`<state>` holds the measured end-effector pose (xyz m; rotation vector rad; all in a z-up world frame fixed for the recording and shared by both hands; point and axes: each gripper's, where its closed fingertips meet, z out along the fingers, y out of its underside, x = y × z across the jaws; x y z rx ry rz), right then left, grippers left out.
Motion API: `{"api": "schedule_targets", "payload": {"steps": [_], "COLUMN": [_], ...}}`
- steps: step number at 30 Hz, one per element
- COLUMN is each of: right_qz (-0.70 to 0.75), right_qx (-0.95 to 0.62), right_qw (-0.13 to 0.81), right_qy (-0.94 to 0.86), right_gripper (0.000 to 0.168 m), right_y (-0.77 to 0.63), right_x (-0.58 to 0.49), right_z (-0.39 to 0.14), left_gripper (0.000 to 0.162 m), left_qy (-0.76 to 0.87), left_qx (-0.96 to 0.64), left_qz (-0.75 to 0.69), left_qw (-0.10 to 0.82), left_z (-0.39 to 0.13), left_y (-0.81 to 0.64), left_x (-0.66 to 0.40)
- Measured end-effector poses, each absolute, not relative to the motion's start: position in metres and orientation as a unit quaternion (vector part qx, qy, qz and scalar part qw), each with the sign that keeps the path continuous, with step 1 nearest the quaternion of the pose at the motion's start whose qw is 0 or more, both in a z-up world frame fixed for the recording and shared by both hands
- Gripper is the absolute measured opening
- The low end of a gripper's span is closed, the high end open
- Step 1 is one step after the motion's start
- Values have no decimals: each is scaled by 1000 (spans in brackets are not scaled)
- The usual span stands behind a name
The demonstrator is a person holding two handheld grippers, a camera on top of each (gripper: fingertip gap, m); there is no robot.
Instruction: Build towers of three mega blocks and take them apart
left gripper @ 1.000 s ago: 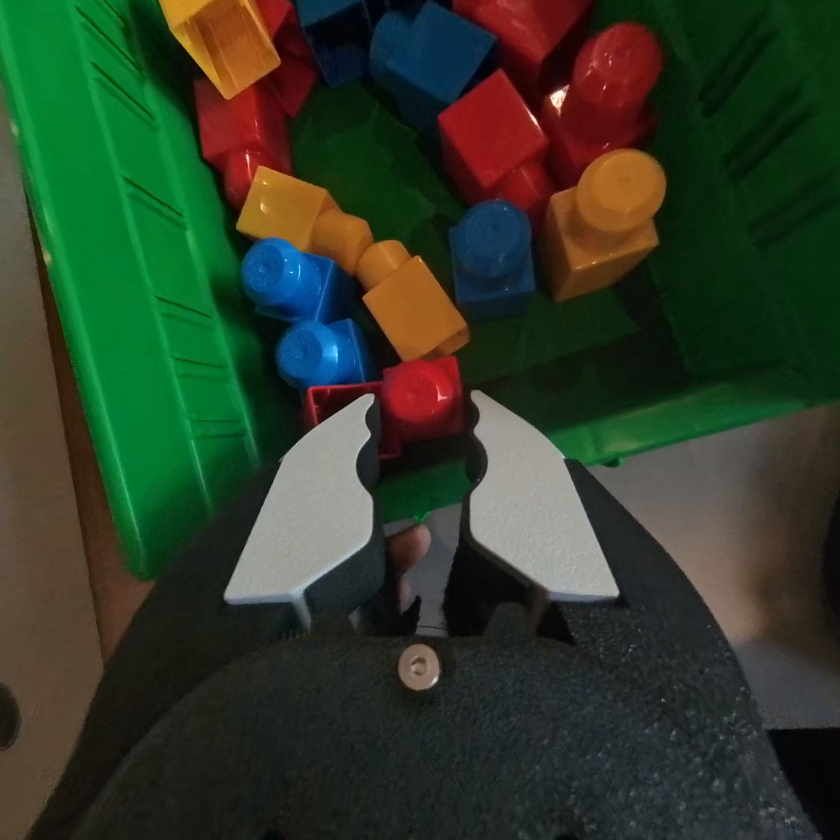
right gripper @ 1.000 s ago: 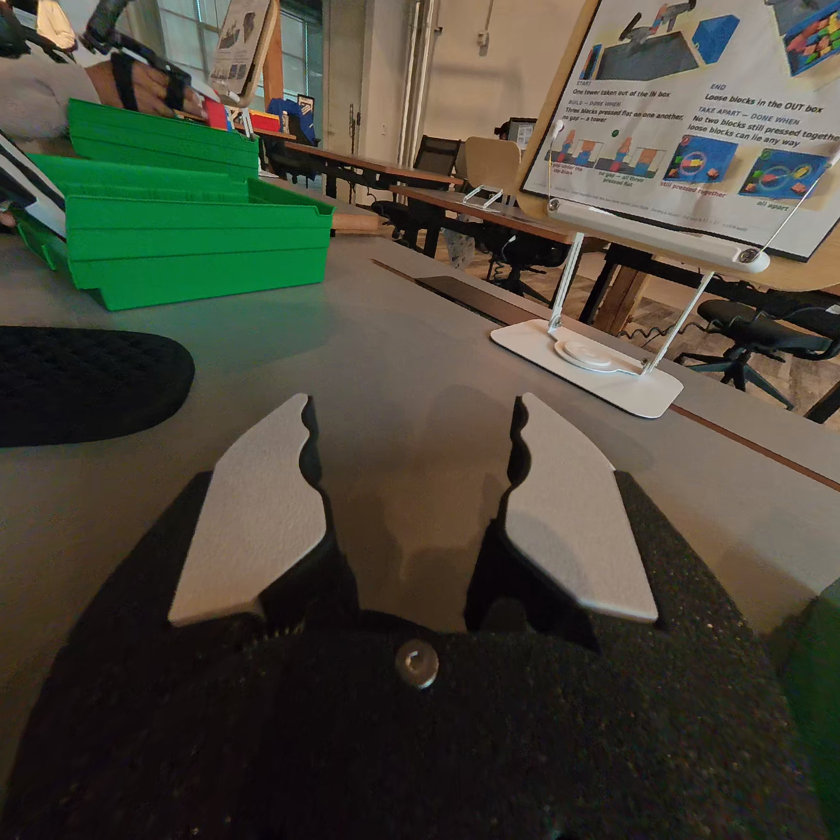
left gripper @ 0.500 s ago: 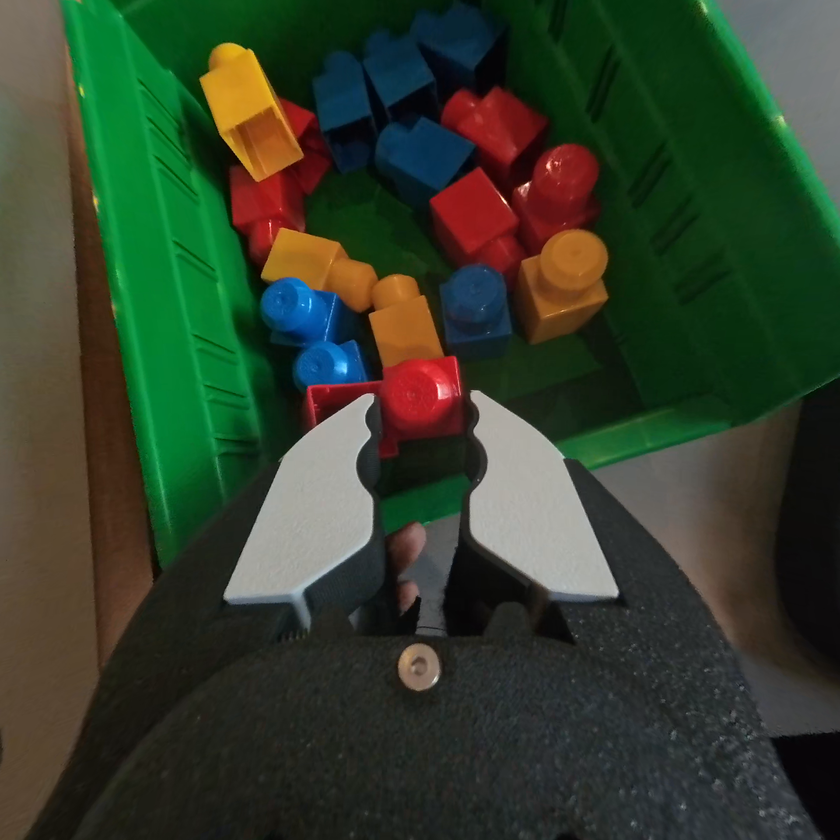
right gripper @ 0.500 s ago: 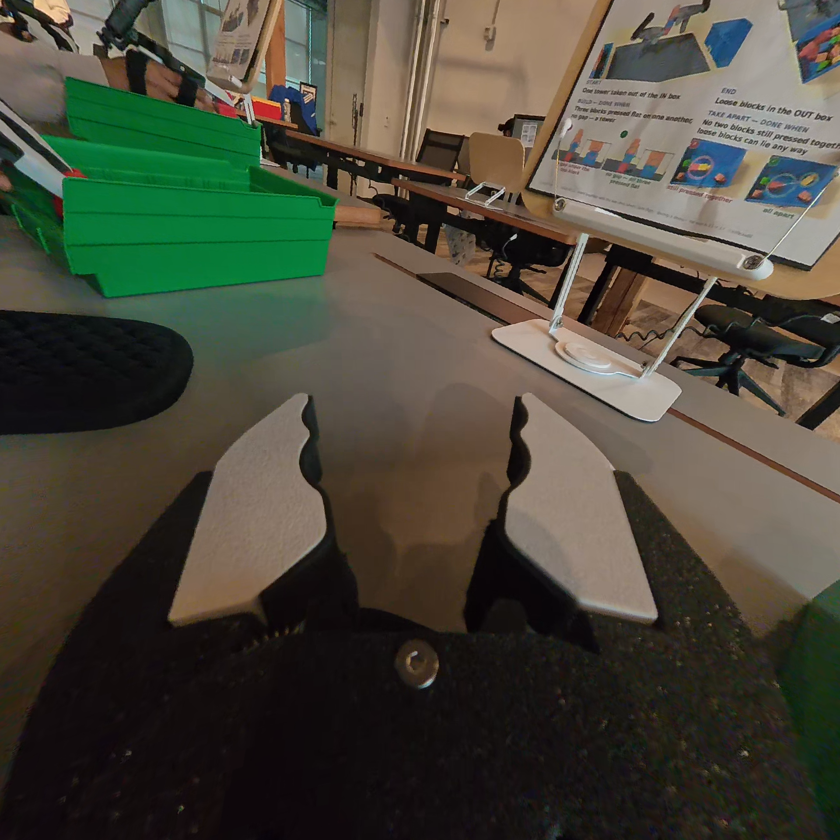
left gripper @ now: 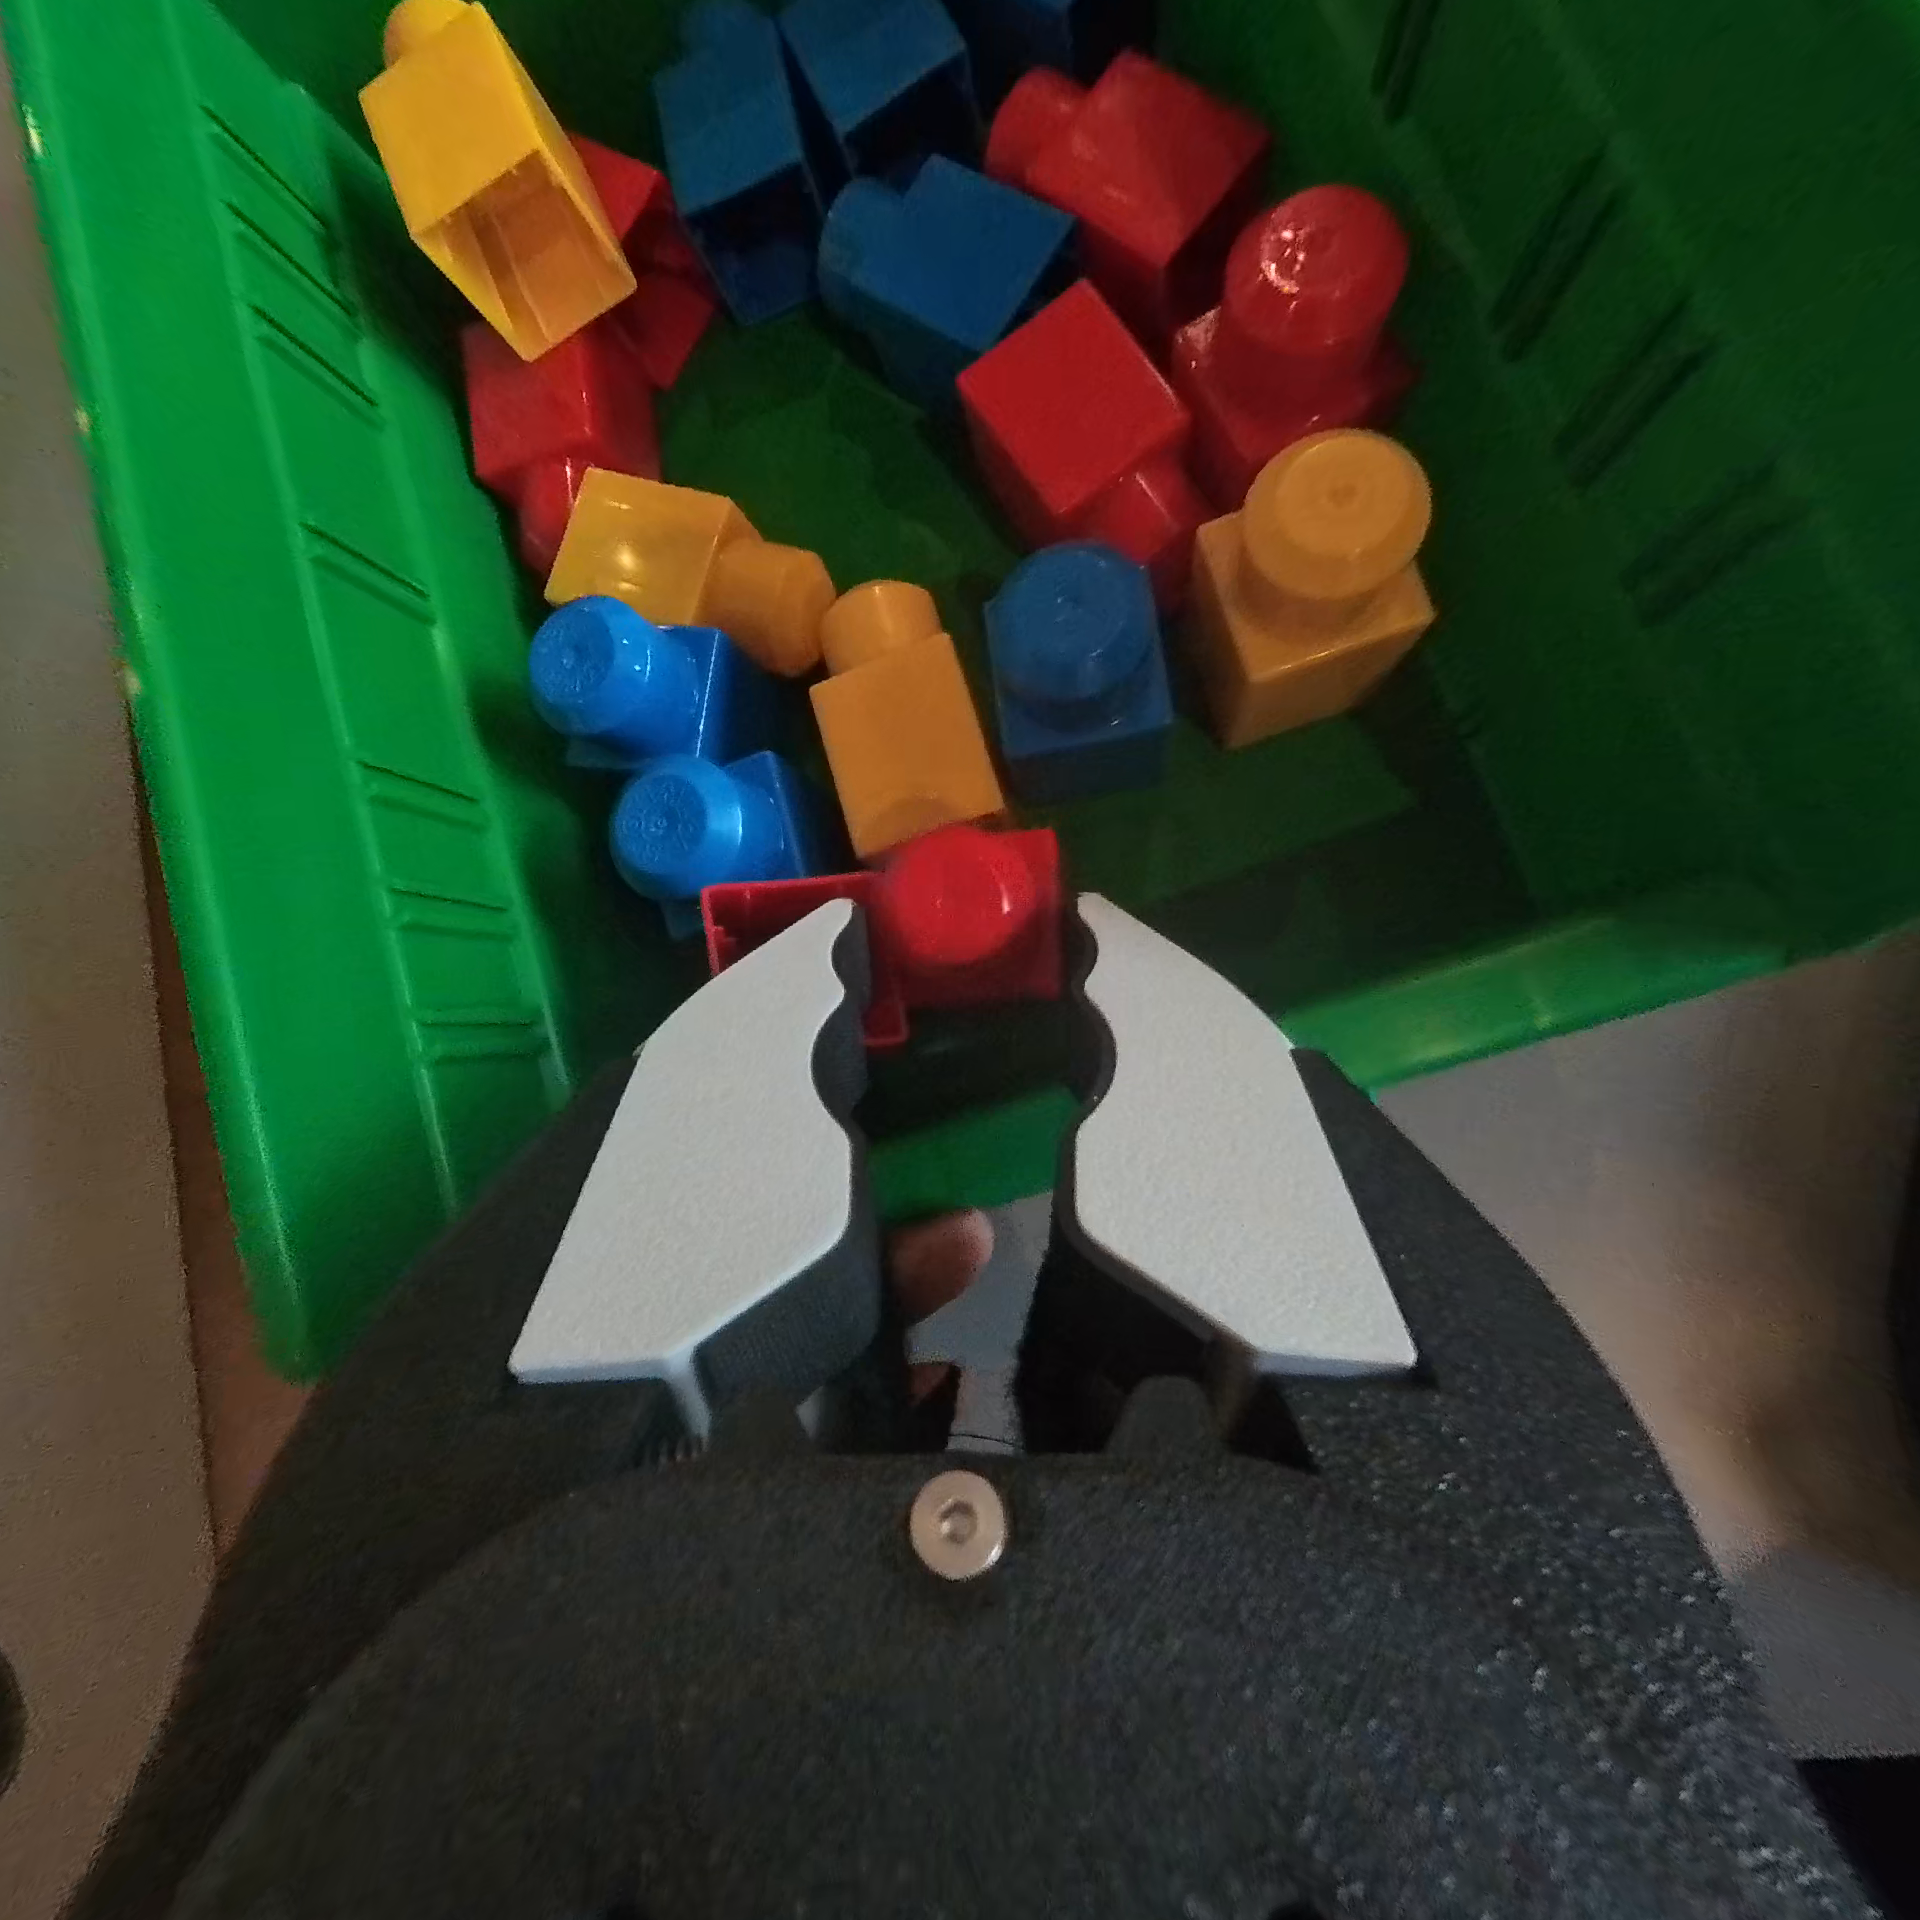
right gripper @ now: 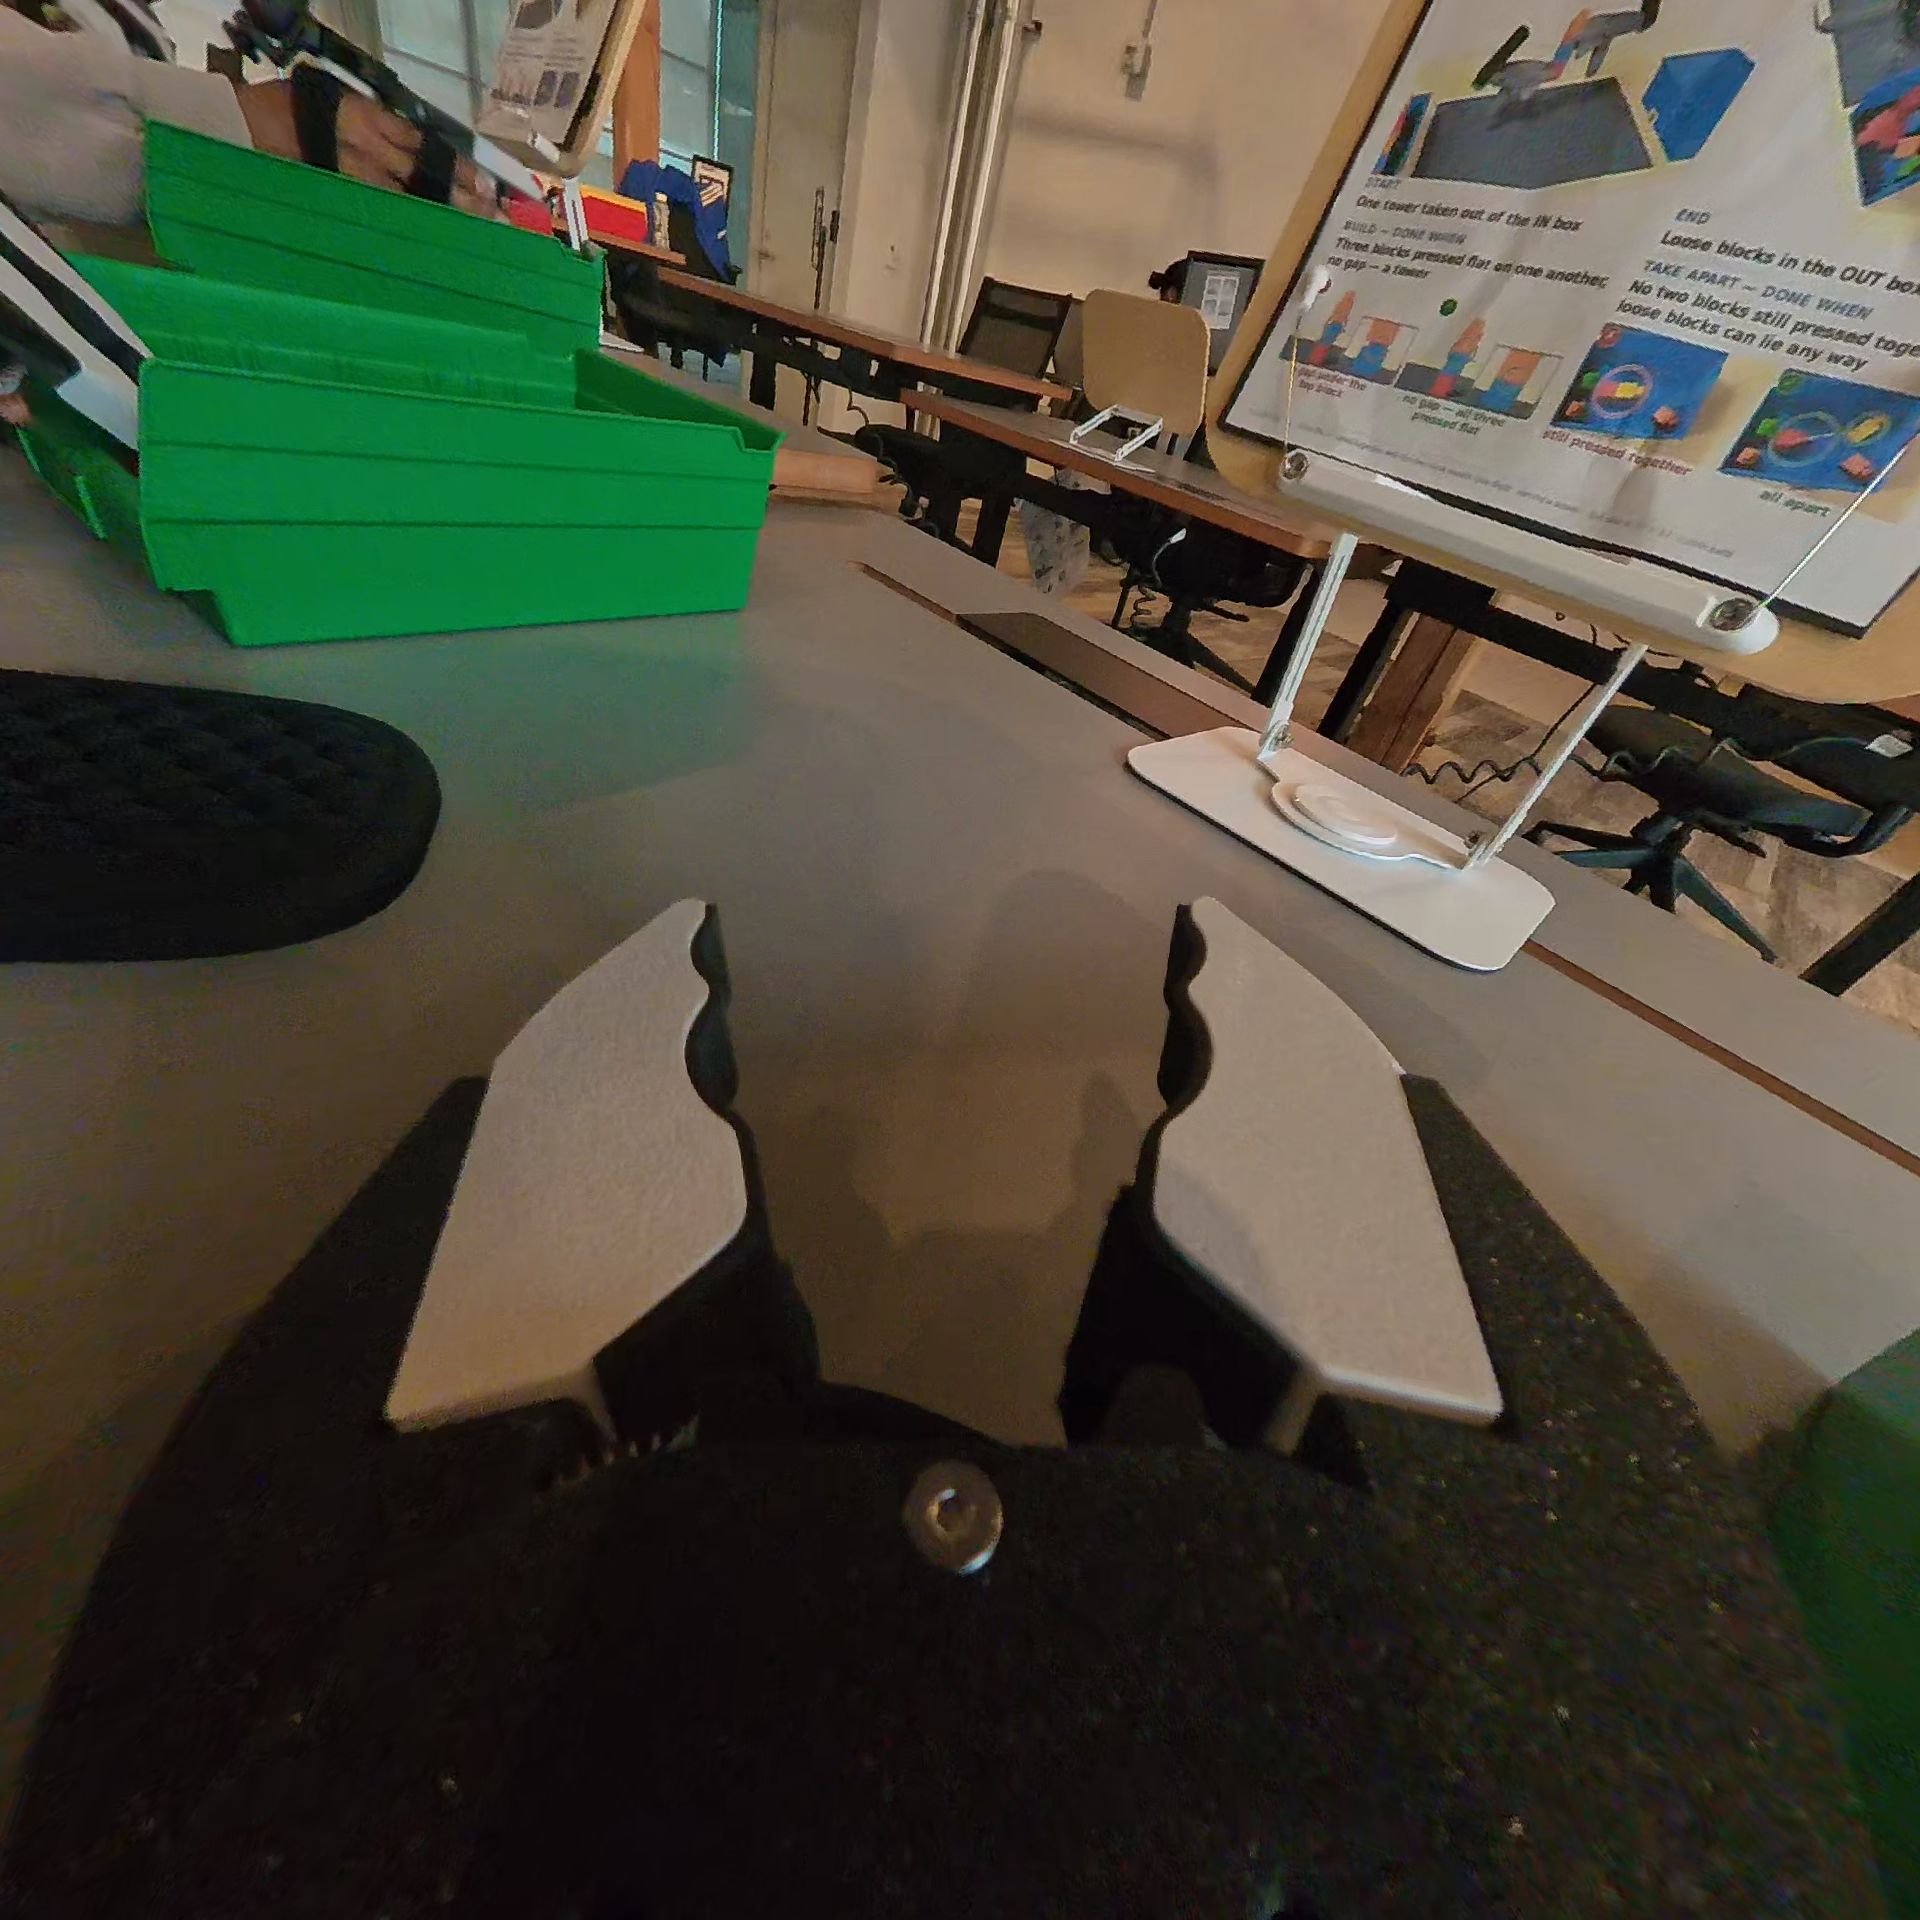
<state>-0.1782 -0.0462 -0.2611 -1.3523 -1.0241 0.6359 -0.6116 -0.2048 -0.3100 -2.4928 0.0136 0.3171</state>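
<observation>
My left gripper (left gripper: 966, 920) is shut on a red block (left gripper: 961, 914), its stud facing the camera, held over the near end of a green bin (left gripper: 312, 831). Part of another red block (left gripper: 748, 914) shows behind the left finger; I cannot tell whether the two are joined. Several loose red, blue and yellow blocks lie in the bin, among them a yellow block (left gripper: 899, 727) and a blue block (left gripper: 1075, 675) just beyond the held one. My right gripper (right gripper: 940, 925) is open and empty, low over the grey table (right gripper: 831, 790).
In the right wrist view, stacked green bins (right gripper: 447, 499) stand at the far left, with a black pad (right gripper: 187, 810) nearer. An instruction board on a white stand (right gripper: 1340, 842) is at the right. A person's hand (right gripper: 343, 135) works behind the bins. The gap from one gripper's tips to the other's is roughly 45 cm.
The left gripper, still holding the red block, pulled back from the bin and has come closer to it again. The right gripper has barely moved.
</observation>
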Motion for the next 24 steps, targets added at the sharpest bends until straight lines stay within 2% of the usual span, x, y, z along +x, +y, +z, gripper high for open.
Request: {"api": "schedule_targets", "payload": {"steps": [24], "right_qz": [264], "right_qx": [-584], "right_qw": [613], "right_qy": [-462], "right_gripper": [81], "right_y": [-49], "right_x": [-181], "right_z": [-265], "left_gripper": [33], "left_qy": [17], "left_qx": [-938], "left_qz": [153], "left_qw": [310], "left_z": [-310], "left_y": [-203], "left_x": [-615]}}
